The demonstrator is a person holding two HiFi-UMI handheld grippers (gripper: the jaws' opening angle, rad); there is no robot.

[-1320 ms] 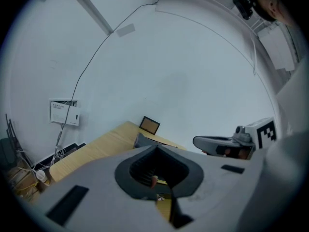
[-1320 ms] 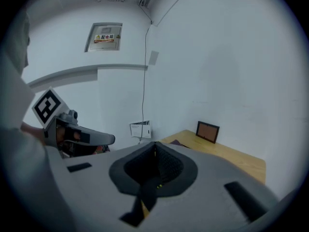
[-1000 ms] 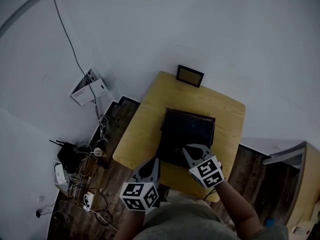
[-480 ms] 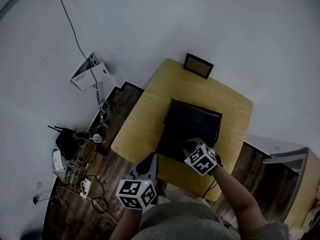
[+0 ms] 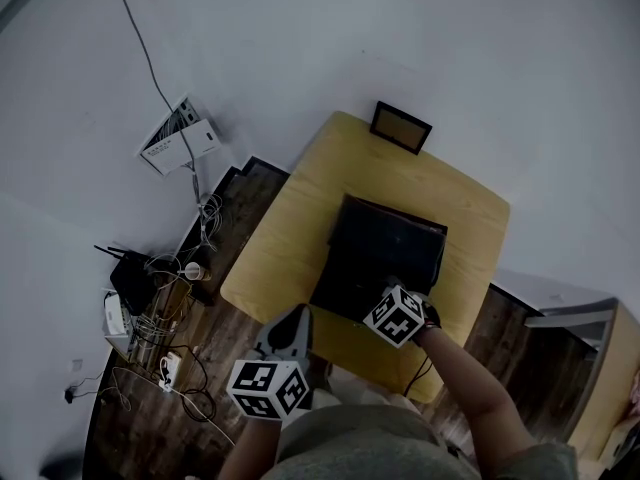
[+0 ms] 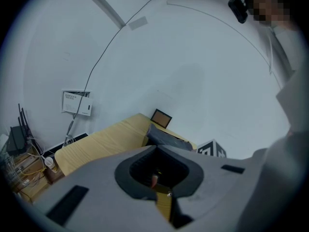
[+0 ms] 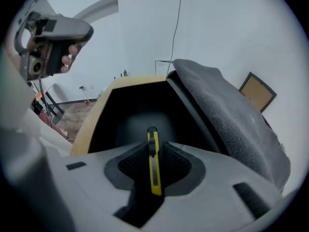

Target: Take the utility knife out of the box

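On yellow table [image 5: 300, 228] by wall [image 5: 400, 38], box [image 5: 385, 253]; right gripper [image 7: 153, 148] just opened around utility knife [image 7: 154, 173]; left gripper [image 6: 155, 149] closed.

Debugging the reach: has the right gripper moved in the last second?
Yes: the right gripper tipped down into the black box; its jaws have just been opening, with the utility knife between them.

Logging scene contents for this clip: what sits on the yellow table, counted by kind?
box: 1
utility knife: 1
picture frame: 1
Total: 3
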